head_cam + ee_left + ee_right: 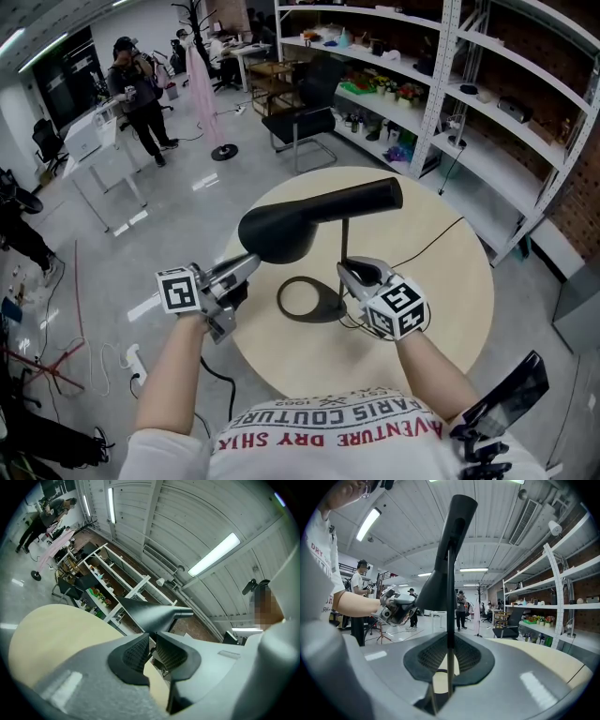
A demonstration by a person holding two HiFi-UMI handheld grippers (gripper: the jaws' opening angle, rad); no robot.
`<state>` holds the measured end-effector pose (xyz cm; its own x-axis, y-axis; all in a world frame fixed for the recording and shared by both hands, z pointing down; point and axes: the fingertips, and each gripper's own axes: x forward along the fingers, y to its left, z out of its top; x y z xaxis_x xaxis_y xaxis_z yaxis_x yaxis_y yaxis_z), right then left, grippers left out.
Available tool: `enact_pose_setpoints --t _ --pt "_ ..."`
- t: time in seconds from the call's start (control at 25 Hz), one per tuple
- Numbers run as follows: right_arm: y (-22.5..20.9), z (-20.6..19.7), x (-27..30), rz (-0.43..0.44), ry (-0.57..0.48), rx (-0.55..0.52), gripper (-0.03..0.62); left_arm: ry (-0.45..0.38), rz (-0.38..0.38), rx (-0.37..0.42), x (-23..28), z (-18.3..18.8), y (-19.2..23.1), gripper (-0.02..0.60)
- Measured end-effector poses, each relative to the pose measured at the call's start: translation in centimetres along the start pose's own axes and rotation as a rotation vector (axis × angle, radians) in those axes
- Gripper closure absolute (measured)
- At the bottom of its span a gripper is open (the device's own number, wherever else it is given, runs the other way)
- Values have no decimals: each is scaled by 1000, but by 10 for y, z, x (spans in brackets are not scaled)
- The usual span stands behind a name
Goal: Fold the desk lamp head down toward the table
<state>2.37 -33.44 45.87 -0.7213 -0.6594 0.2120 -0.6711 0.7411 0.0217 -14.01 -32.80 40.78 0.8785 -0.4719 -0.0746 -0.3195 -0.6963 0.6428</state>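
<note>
A black desk lamp stands on the round beige table (441, 291). It has a ring base (307, 301), a thin upright stem (343, 239) and a long cone head (309, 220) lying about level. My left gripper (251, 265) is at the head's wide left end, its jaws closed on the rim; the head (154, 613) rises just past its tips (151, 641). My right gripper (349, 272) sits low on the stem, just above the base. In the right gripper view the stem (450, 620) runs straight up between the pads (449, 656), which are shut on it.
The lamp's cable (431, 239) trails across the table to the right edge. Metal shelves (469, 122) line the right side, with a black chair (305, 117) behind the table. A person (136, 94) and a coat stand (202, 75) are far off to the left.
</note>
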Motion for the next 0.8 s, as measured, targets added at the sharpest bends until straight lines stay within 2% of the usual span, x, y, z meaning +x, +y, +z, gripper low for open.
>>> enact_pose_setpoints --t 0.8 --pt "-2 -1 -3 -6 -11 6 549 -54 -68 -101 13 -23 -1 525"
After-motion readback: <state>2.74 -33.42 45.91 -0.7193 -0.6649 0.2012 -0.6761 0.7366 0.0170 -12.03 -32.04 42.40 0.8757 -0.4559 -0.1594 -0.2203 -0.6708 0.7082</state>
